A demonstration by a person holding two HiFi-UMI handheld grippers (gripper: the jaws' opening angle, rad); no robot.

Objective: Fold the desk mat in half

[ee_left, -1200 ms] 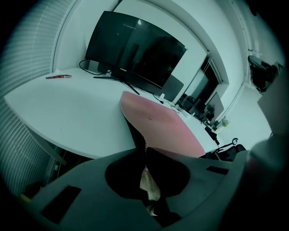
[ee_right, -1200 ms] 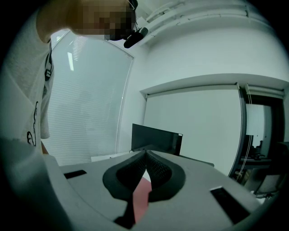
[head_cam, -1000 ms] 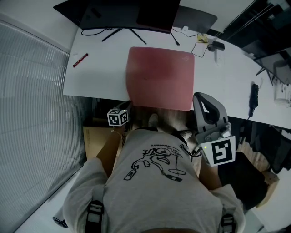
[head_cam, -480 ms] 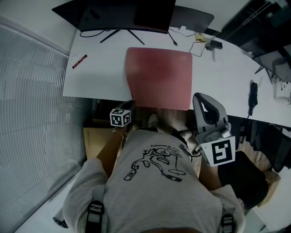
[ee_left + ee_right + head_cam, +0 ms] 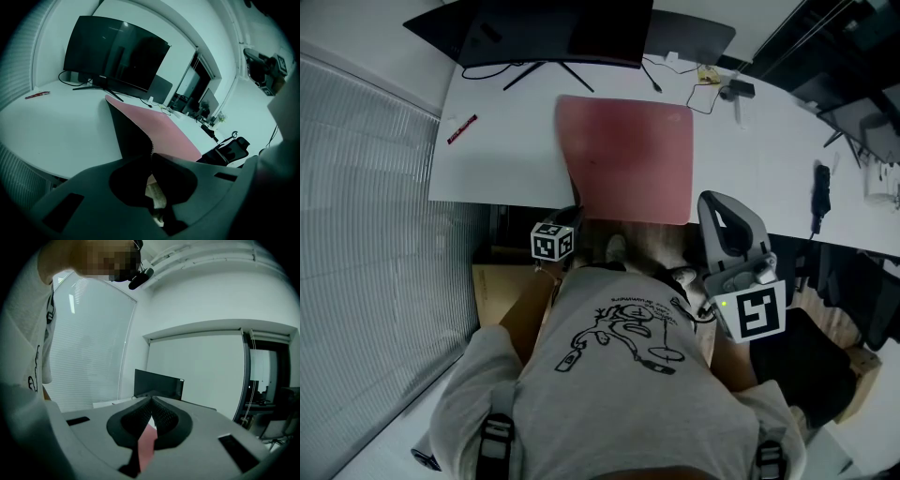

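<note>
Looking at the desk mat [image 5: 628, 155]: pink top, dark underside. It lies on the white tabletop [image 5: 502, 159], near edge hanging just past the tabletop's near side.

- **Handling:** reads as thin, soft and light. The raised corner bends rather than lifting the whole sheet, so expect flop and drag, not a clean hinge. Underside is probably grippy, so the far half should stay put.
- **Where to hold:** the two near corners, carried together toward the far edge.
- **Left gripper [image 5: 151, 157]:** clamped on the near-left corner, edge lifted, dark side showing.
- **Right gripper [image 5: 151, 402]:** jaws closed tip to tip, just beside the near-right corner. A pink sliver shows in the gap behind the tips; can't tell if it's pinched.
- **In the way:** monitor [image 5: 553, 33] with its stand legs [image 5: 525, 75] just beyond the mat's far edge, and cables [image 5: 654, 80] by the far-right corner. A carried-over edge could hit those.
- **Clear of it:** red pen [image 5: 461, 128], well off to the left.
</note>
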